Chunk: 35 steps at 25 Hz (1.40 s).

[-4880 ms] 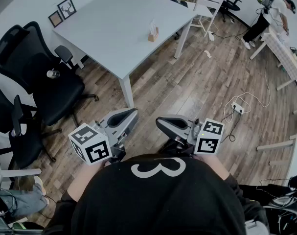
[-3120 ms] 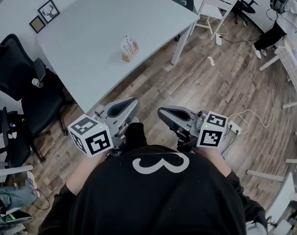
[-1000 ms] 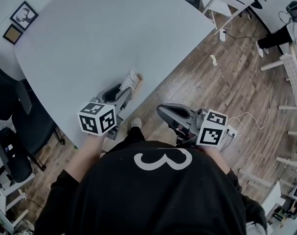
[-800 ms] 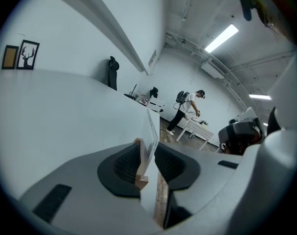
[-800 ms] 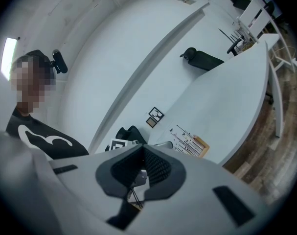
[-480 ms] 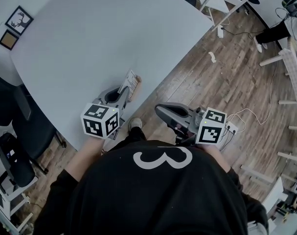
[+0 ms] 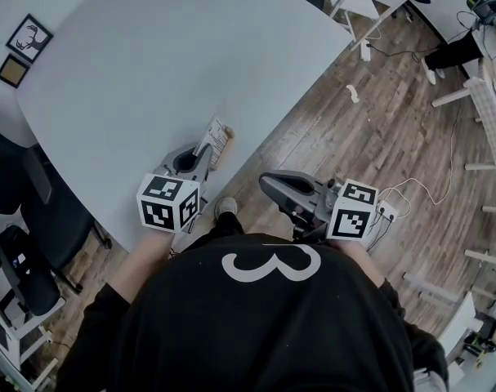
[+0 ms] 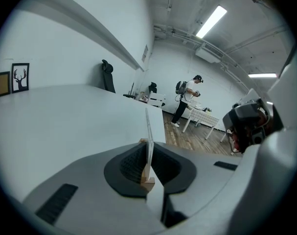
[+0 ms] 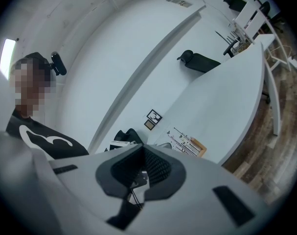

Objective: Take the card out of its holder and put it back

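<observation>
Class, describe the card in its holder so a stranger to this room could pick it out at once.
Find the large white table and follow its near edge beside the wood floor. There a small wooden holder carries an upright white printed card. Nothing else stands near it, and the jaws of the left tool have just been closing on it.

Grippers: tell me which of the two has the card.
The left gripper: its jaws have just been closing on the card between them; the right gripper hangs over the floor, empty.

Wooden holder (image 8: pixel 148 182), matt smooth table (image 7: pixel 149 64)
</observation>
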Tool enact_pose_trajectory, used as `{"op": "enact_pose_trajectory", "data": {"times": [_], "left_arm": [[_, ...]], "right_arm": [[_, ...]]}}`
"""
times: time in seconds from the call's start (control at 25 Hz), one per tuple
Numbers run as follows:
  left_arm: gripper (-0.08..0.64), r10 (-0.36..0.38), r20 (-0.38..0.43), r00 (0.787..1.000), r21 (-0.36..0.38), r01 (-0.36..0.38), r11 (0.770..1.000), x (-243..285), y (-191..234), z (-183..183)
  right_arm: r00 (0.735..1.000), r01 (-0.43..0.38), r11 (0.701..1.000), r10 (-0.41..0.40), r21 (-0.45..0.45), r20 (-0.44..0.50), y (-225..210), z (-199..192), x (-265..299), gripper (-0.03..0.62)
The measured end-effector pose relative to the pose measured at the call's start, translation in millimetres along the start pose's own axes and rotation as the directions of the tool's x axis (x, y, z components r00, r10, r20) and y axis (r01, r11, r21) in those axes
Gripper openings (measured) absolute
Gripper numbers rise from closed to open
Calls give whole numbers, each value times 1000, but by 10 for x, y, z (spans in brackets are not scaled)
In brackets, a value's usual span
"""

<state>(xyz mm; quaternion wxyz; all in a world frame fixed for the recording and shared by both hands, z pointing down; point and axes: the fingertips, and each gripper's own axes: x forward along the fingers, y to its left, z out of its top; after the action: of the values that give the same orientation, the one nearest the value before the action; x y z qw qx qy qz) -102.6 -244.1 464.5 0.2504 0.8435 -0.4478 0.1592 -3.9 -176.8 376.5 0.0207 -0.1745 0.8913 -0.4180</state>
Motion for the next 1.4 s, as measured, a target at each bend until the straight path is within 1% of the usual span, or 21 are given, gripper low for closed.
{"op": "enact_pose_trajectory", "data": {"times": [0.24, 0.48, 0.6, 0.84, 1.0, 1.28, 1.4], "left_arm": [[26, 7, -1, 1000, -1, -7, 1000, 36, -30, 36], [26, 14, 22, 1000, 0, -14, 1000, -14, -55, 117], [26, 21, 30, 999, -12, -20, 1000, -48, -42, 155], [26, 42, 65, 997, -22, -41, 999, -149, -65, 250], [26, 66, 93, 993, -15, -65, 998, -268, -117, 300], [26, 108, 156, 982, -6, -108, 994, -472, -174, 385], [26, 119, 186, 975, -15, -118, 993, -599, -234, 409]], "right_arm": [[1000, 4, 1000, -4, 2, 7, -21, 29, -76, 11], [1000, 3, 1000, -3, 3, 14, -2, 1, -122, 11], [1000, 1, 1000, -1, -1, 18, 15, -1, -139, 11], [1000, -8, 1000, 8, -6, 21, 77, -54, -206, 11], [1000, -17, 1000, 18, -13, 19, 151, -134, -276, 11], [999, -24, 999, 25, -24, 24, 267, -261, -437, 11], [999, -22, 999, 23, -33, 30, 331, -329, -540, 11]]}}
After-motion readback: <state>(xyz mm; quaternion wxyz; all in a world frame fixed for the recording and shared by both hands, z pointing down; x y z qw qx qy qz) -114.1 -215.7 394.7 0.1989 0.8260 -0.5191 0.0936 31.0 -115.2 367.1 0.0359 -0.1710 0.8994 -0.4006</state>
